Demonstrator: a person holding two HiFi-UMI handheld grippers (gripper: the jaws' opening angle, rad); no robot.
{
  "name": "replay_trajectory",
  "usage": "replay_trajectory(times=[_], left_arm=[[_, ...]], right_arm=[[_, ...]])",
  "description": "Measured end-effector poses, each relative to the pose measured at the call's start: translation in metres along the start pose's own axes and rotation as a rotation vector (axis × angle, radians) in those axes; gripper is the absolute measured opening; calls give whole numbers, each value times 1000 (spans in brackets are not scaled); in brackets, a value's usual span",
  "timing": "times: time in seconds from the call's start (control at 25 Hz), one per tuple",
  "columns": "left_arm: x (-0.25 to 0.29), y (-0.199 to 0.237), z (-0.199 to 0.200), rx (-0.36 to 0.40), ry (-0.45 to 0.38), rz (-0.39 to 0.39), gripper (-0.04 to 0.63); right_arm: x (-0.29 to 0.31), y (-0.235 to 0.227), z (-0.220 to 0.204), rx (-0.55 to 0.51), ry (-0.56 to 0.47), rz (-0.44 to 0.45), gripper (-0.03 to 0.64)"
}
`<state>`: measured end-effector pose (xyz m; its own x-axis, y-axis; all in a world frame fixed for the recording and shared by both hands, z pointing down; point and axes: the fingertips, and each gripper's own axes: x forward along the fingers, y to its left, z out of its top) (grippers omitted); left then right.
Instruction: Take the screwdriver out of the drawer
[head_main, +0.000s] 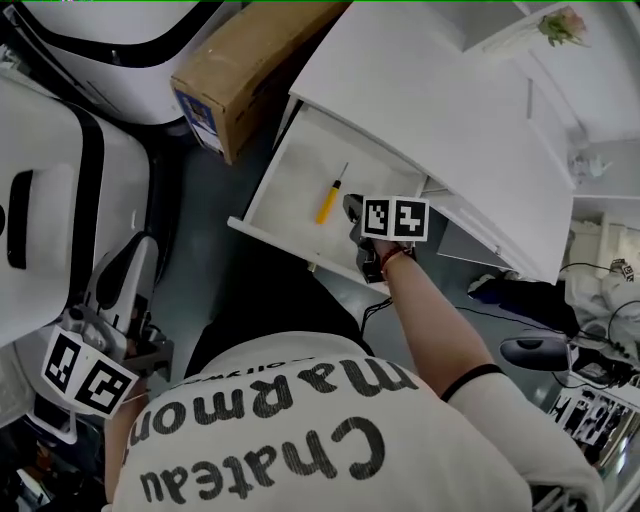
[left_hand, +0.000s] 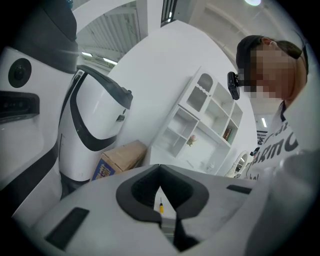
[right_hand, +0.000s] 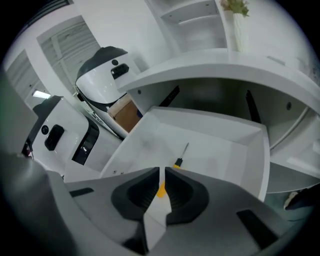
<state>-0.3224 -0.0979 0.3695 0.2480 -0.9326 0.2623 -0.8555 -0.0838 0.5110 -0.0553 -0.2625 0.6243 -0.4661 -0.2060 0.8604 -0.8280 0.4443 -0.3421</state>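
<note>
As the screwdriver (head_main: 328, 200) lies in the drawer (head_main: 262, 232) handle nearest, the right tool (head_main: 352, 209) hovers just short of it, jaws pinched together, empty.

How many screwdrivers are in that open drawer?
1. The yellow-handled screwdriver lies on the floor of the white drawer, near the middle. The drawer's back tucks under the desk, so another could hide there.
</note>
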Motion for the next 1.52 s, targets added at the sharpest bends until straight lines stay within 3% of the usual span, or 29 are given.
replay_trajectory(times=[0.44, 0.48, 0.56, 0.6, 1.2, 1.52], left_arm=[[28, 23, 5, -53, -11, 109, 23], [32, 25, 6, -56, -11, 108, 23], [40, 28, 7, -55, -11, 105, 23], [42, 29, 7, -55, -11, 105, 23], [37, 46, -2, -88, -9, 158, 23], [34, 47, -7, -96, -3, 168, 23]], right_arm=[[51, -17, -23, 31, 186, 0, 43], [55, -18, -23, 49, 193, 4, 57], [63, -16, -23, 90, 208, 16, 176], [67, -16, -23, 107, 215, 17, 181], [89, -31, -25, 223, 229, -71, 170], [95, -34, -25, 257, 221, -71, 146]])
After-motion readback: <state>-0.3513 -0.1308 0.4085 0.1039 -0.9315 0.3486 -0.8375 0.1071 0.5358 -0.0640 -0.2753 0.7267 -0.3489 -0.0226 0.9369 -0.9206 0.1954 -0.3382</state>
